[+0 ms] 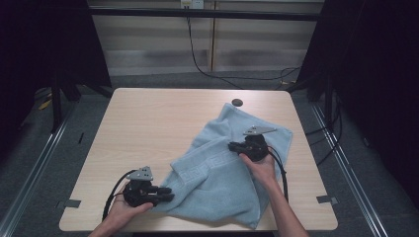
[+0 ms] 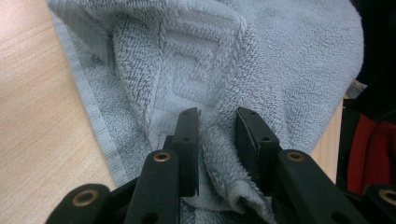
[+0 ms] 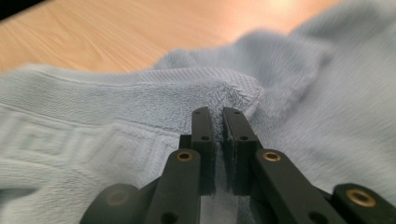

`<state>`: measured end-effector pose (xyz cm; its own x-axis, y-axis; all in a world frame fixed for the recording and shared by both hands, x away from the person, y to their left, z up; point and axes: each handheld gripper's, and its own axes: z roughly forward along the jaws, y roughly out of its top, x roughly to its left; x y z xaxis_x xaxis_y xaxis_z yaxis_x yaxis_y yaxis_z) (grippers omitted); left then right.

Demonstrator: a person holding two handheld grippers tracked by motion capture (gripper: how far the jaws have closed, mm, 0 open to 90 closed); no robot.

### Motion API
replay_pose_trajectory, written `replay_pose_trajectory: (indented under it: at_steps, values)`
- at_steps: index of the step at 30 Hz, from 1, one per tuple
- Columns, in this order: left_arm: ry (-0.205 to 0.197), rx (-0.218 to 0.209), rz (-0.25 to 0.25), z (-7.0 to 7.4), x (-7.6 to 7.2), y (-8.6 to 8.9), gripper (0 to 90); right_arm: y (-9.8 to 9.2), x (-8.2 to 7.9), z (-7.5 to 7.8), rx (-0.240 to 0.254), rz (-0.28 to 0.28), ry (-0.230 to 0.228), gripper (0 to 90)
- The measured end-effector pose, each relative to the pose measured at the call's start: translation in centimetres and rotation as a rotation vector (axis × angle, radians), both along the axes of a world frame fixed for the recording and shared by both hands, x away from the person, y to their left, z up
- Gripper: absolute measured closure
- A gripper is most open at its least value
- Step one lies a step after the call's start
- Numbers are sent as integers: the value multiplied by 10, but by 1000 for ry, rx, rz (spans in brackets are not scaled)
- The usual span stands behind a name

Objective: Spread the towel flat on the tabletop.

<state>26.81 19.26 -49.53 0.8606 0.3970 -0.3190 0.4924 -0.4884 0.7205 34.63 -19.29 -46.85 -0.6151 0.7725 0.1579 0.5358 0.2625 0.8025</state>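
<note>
Two grippers grip one pale blue towel (image 1: 222, 163) on the wooden table (image 1: 148, 128): the left gripper (image 1: 165, 193) pinches a bunched fold at its near-left corner, jaws part closed, while the right gripper (image 1: 232, 146) clamps a folded edge, jaws almost together. Rumpled cloth runs diagonally between them, its far corner beyond the right hand (image 1: 259, 168).

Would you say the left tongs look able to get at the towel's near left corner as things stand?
Probably yes: the left tongs already straddle a fold of the towel at that corner, with nothing between them and the cloth on the table.
</note>
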Motion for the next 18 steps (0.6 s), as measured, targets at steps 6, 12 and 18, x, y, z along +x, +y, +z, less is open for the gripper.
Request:
replay_pose_trajectory:
  at_steps: [6,12,18]
  values:
    - [-9,12,10,1,-3,-2,693,-25,-38,41,41,1,-90,864]
    - [-45,26,11,4,-10,-5,654,-65,-86,36,23,-74,-79,866]
    - [-50,-106,31,20,-10,-4,582,-87,-114,-9,-35,-119,61,866]
